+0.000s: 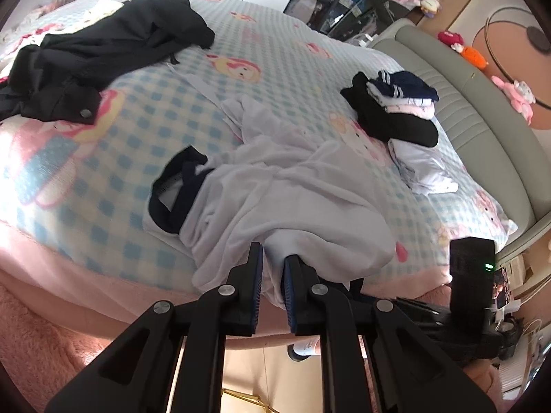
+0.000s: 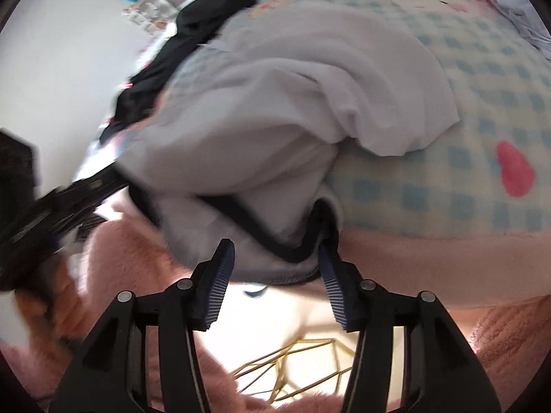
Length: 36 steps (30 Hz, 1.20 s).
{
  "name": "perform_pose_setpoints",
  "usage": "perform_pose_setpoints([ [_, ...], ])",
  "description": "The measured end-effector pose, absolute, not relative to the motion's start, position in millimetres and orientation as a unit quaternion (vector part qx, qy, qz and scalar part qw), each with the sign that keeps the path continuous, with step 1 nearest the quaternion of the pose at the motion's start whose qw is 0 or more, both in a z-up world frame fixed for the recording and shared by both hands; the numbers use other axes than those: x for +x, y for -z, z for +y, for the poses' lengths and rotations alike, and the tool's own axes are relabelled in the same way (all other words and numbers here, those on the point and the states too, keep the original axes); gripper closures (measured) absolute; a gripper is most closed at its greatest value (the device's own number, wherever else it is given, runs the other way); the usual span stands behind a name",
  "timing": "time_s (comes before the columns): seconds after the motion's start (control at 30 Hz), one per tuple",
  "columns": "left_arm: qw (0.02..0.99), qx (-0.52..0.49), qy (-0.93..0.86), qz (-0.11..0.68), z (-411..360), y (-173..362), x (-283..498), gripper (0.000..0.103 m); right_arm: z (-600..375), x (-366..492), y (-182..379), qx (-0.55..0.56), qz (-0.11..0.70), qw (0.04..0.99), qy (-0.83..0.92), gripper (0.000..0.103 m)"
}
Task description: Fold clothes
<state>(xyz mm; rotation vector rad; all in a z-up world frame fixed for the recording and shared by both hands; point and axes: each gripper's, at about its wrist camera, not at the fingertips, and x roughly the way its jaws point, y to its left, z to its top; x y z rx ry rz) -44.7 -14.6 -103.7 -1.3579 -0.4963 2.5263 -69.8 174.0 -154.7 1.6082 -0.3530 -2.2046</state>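
Observation:
A crumpled white garment (image 1: 292,186) with dark navy trim (image 1: 172,186) lies at the near edge of the bed, on a blue checked blanket (image 1: 144,120). My left gripper (image 1: 273,265) is shut on a fold of its white fabric at the bed edge. In the right wrist view the same white garment (image 2: 292,103) hangs over the bed edge. Its dark-trimmed hem (image 2: 286,258) sits between the widely spread fingers of my right gripper (image 2: 275,261), which is open. The left gripper's body (image 2: 51,206) shows blurred at the left.
A black garment (image 1: 103,51) sprawls at the far left of the bed. A stack of folded clothes (image 1: 396,103) and a white folded piece (image 1: 423,168) lie near the grey headboard (image 1: 475,120). Pink rug (image 1: 41,337) and a gold wire object (image 2: 292,371) are below.

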Motion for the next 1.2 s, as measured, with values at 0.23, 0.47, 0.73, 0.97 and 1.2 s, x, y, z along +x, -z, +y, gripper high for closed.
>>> perform_pose_setpoints([
  [0.23, 0.084, -0.454, -0.877, -0.132, -17, 100, -45, 0.087, 165, -71, 153, 0.556, -0.064, 0.152, 0.815, 0.044],
  [0.47, 0.100, -0.491, -0.863, -0.069, -1, 116, -68, 0.070, 156, -77, 165, 0.565, -0.078, 0.184, 0.800, 0.082],
  [0.73, 0.112, -0.421, -0.900, -0.033, 12, 48, -112, 0.092, 186, -120, 82, 0.472, -0.042, 0.124, 0.872, 0.091],
  [0.97, 0.109, -0.226, -0.968, -0.027, 6, -126, -120, 0.101, 200, -180, -94, 0.299, -0.024, 0.096, 0.949, 0.091],
  [1.2, 0.178, -0.269, -0.945, -0.061, -13, -122, -114, 0.100, 231, -152, -125, 0.292, -0.082, 0.136, 0.943, 0.091],
])
